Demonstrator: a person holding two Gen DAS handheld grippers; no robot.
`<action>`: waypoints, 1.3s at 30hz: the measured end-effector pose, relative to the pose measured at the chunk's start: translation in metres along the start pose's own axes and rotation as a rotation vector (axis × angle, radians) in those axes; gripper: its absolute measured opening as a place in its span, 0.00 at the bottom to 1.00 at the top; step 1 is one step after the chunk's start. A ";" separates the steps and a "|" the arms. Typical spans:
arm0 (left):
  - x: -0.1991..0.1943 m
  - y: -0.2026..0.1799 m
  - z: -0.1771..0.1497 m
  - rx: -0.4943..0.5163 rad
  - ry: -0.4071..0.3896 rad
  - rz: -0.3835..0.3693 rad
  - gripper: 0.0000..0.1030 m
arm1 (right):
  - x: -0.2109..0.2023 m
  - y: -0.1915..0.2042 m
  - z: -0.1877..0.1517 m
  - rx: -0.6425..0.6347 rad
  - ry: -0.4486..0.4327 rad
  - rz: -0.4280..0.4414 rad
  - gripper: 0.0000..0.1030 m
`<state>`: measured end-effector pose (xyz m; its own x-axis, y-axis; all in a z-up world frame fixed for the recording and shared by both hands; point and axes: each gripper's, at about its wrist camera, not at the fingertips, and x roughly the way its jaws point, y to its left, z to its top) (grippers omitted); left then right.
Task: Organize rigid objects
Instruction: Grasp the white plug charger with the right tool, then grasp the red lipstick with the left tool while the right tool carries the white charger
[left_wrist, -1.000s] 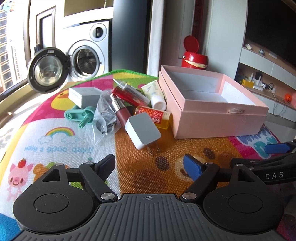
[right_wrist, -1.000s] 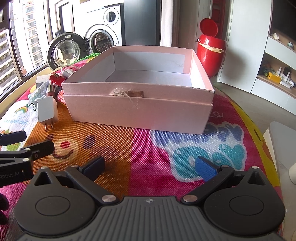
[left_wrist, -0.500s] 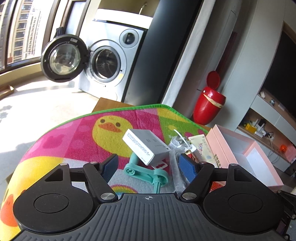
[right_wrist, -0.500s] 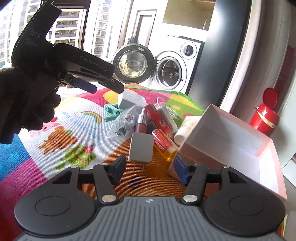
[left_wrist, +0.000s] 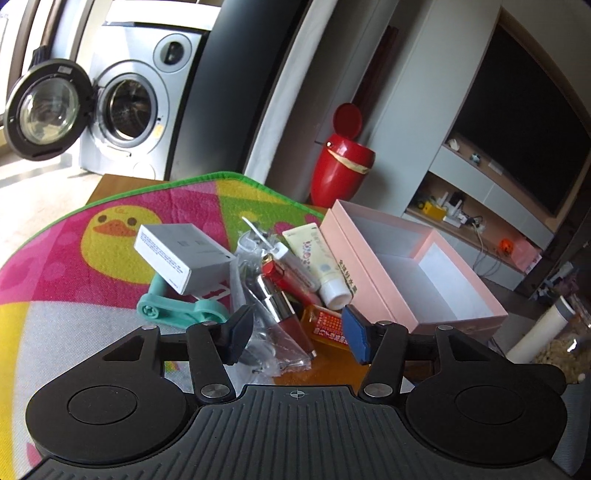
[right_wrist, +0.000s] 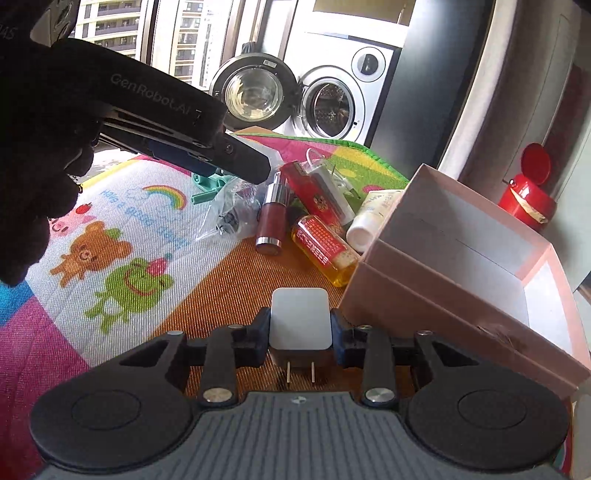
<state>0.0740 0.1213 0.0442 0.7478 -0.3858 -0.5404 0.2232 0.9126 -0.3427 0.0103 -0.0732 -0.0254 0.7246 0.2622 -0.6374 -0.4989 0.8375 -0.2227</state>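
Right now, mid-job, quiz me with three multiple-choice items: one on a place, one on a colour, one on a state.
1. Where does the white box rest?
A. inside the pink box
B. on the teal plastic tool
C. on the washing machine

2. What colour is the liquid in the small bottle beside the pink box?
A. amber
B. blue
C. green

3. What is the right gripper doing?
A. open over the mat
B. shut on the white charger
C. shut on the cream tube

Answers: B, its end lies over the teal plastic tool; A, it glows orange-yellow; B, both pads press the white charger.
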 end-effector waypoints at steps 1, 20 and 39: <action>0.006 -0.004 0.001 -0.002 0.010 0.021 0.54 | -0.007 -0.004 -0.007 0.004 0.001 -0.012 0.31; 0.004 -0.056 -0.049 0.425 0.083 0.176 0.17 | -0.031 -0.036 -0.043 0.097 -0.034 -0.045 0.35; 0.046 -0.038 -0.015 0.016 0.025 0.256 0.27 | -0.030 -0.040 -0.043 0.131 -0.036 -0.054 0.43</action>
<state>0.0905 0.0668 0.0205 0.7656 -0.1452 -0.6267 0.0388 0.9828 -0.1804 -0.0117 -0.1349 -0.0294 0.7663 0.2302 -0.5997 -0.3941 0.9058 -0.1558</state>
